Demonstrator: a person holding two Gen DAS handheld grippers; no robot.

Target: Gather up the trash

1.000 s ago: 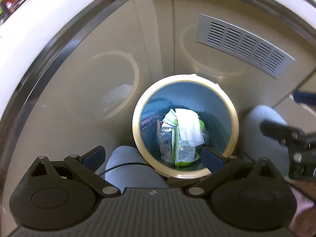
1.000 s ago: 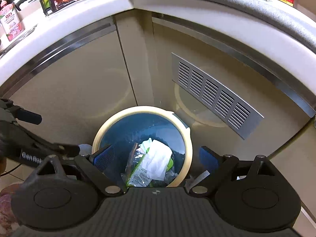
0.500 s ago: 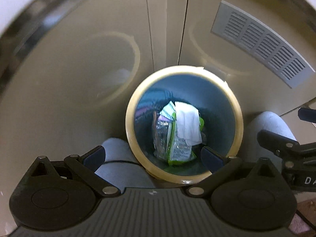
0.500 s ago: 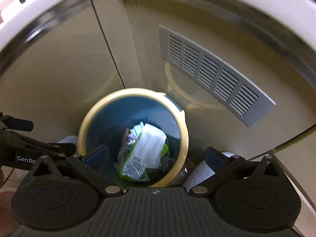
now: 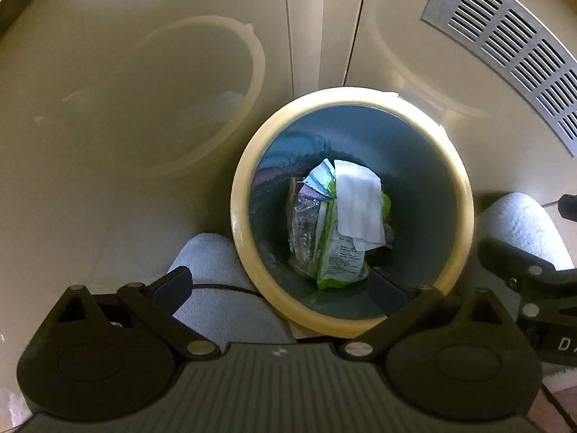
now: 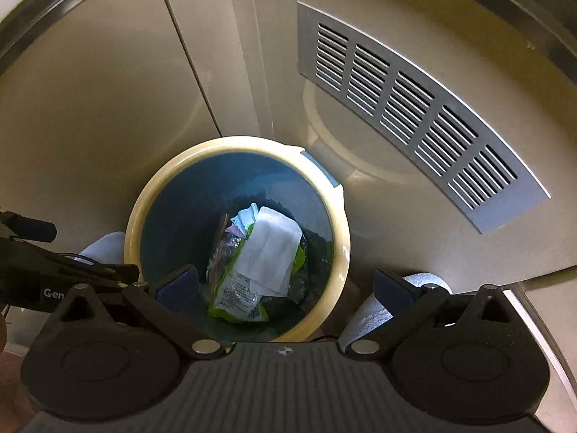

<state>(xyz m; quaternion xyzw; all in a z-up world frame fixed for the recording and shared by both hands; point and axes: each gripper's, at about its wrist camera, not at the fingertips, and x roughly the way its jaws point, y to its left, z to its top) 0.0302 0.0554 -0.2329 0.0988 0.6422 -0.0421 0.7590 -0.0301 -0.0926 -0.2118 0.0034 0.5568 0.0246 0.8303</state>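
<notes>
Hovering over a waste bin (image 5: 351,324) holding wrappers (image 5: 339,267).
Both grippers, left gripper (image 5: 279,287) and right gripper (image 6: 285,283), gape empty; fingers may snag the bin's rim.

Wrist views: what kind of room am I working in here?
Probably a home kitchen, down at floor level: glossy beige cabinet doors, a metal vent grille set into one panel, and a small cream-rimmed trash bin holding wrappers.
</notes>
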